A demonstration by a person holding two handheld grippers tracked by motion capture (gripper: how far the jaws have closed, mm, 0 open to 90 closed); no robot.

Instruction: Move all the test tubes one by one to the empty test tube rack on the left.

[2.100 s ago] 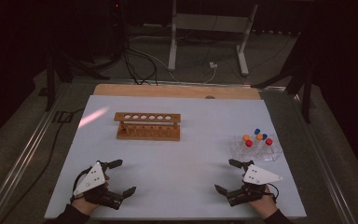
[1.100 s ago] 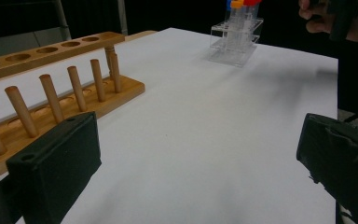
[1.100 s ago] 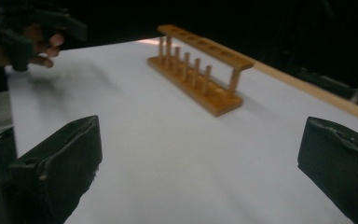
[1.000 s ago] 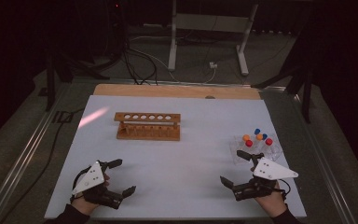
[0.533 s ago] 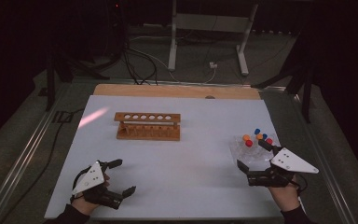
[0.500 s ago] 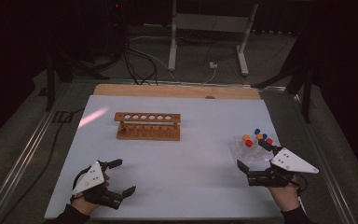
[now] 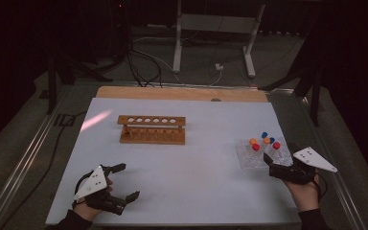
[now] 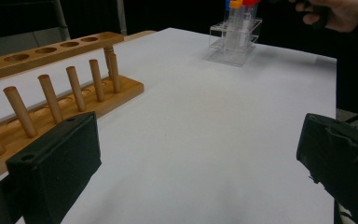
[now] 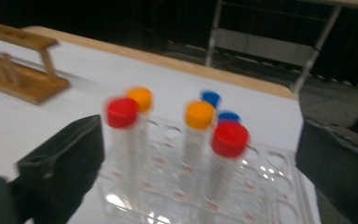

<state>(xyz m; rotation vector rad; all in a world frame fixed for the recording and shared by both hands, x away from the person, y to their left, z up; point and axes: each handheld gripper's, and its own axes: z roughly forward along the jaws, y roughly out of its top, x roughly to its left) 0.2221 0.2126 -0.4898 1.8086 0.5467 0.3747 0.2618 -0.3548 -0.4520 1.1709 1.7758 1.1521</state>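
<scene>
My right gripper point(image 7: 274, 162), jaws spread, faces the upright capped tubes point(image 9: 226, 140) in the clear rack point(image 7: 249, 158) at the table's right edge; my left gripper point(image 7: 124, 182), also spread, rests far off.

Dim all around, black beyond the pale table point(image 7: 191, 187), brightest thing in the high view. Pinkish streak of glare near the table's far left corner. Soft, faint shadows under the wooden rack point(image 7: 152, 129). Grainy throughout. Sharp enough in the left gripper view; smeared by motion blur in the right gripper view, capped tubes point(image 9: 214, 154) ghosted at their edges.
</scene>
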